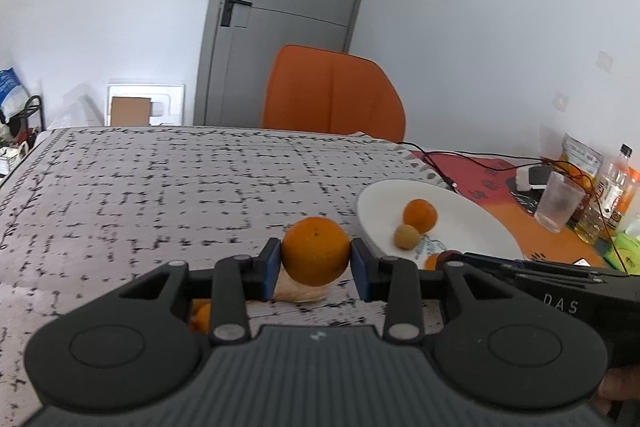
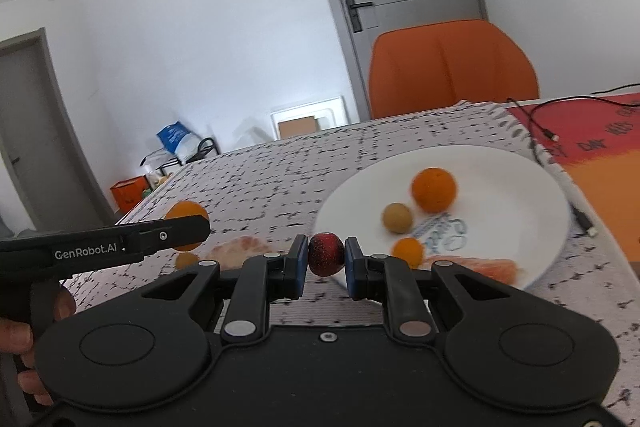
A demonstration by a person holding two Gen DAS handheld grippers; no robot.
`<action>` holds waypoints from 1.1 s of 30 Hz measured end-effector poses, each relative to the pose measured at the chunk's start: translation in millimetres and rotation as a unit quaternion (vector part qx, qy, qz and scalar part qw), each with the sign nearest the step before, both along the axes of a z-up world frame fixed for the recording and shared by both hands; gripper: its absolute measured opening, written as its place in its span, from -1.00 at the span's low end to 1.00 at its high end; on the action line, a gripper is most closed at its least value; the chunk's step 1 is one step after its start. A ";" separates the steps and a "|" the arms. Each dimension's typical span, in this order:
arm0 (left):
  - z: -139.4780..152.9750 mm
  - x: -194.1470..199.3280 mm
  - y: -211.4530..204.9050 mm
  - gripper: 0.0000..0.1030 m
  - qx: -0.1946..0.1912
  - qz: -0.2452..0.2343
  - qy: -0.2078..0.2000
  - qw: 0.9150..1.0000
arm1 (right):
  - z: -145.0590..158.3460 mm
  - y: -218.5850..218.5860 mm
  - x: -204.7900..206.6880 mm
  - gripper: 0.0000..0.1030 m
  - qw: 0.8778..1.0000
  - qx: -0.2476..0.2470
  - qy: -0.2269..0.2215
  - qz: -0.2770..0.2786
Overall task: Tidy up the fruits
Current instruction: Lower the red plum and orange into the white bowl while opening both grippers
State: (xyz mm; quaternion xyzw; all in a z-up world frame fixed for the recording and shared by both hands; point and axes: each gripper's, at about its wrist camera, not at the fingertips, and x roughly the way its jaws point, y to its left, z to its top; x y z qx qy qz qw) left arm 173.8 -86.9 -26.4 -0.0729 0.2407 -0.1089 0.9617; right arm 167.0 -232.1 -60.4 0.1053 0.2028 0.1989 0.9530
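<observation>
Orange first: in the left wrist view our left claw is clamped across its middle, held just above the tabletop beside the white plate. We'd guess it's firm, a bit heavy, and rolls easily.

Right wrist view: our right claw pinches 1 dark red fruit at the plate's near rim. Probably soft, so gentle squeeze.
</observation>
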 end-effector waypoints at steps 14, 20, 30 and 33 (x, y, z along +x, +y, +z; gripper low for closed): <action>1.8 19.5 -45.0 -0.30 0.016 -0.042 -0.003 0.999 | -10.9 -42.2 4.9 -0.65 0.999 0.019 0.007 -0.042; -0.8 26.9 -58.7 -0.30 0.019 -0.054 0.000 0.998 | -15.4 -55.1 7.5 -0.65 0.998 0.024 0.012 -0.056; -1.8 35.9 -69.2 -0.30 0.020 -0.064 0.002 0.998 | -15.7 -62.9 11.7 -0.50 0.997 0.022 0.014 -0.077; -2.7 37.7 -72.2 -0.30 0.021 -0.065 0.004 0.998 | -14.4 -62.9 8.8 -0.50 0.997 0.019 0.012 -0.074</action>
